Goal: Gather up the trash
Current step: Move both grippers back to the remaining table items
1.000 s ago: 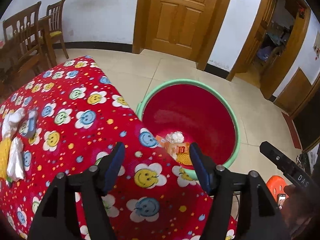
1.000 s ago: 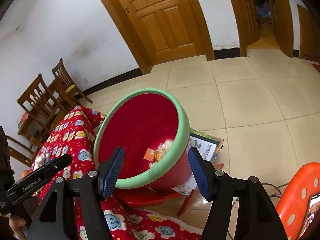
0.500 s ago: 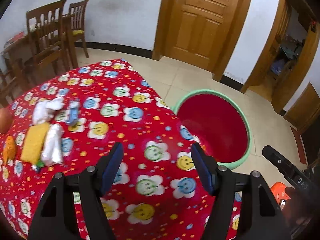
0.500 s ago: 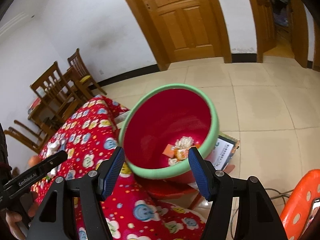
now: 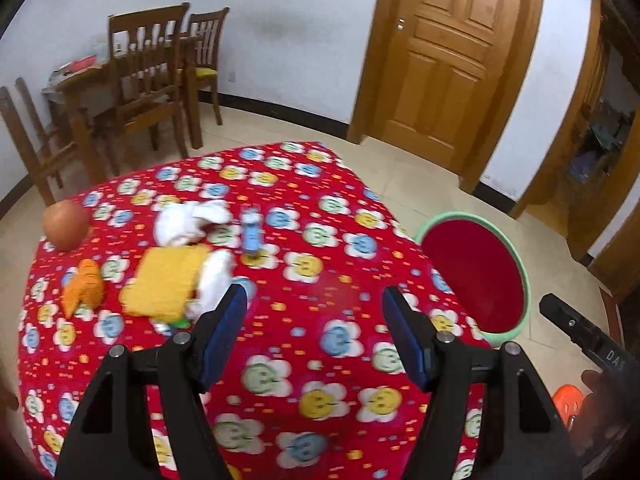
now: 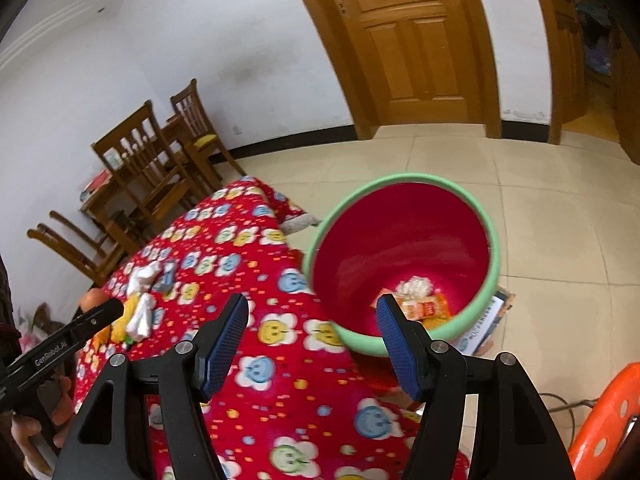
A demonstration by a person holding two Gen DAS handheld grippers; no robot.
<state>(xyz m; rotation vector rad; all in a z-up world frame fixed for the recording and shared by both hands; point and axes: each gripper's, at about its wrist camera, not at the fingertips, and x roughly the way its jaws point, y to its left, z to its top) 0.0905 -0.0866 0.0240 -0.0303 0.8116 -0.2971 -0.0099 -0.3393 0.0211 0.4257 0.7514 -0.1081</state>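
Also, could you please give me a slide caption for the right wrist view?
Open, empty right gripper above the red tablecloth, beside the green-rimmed bin holding wrappers.

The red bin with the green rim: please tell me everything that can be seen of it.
The bin is a round, deep tub that looks like plastic, red inside and out, with a thick pale green rim. It stands open, without a lid, beside the corner of the table, seemingly raised off the tiled floor. At its bottom lie a crumpled white paper and orange wrappers. Neither pair of tongs touches it.
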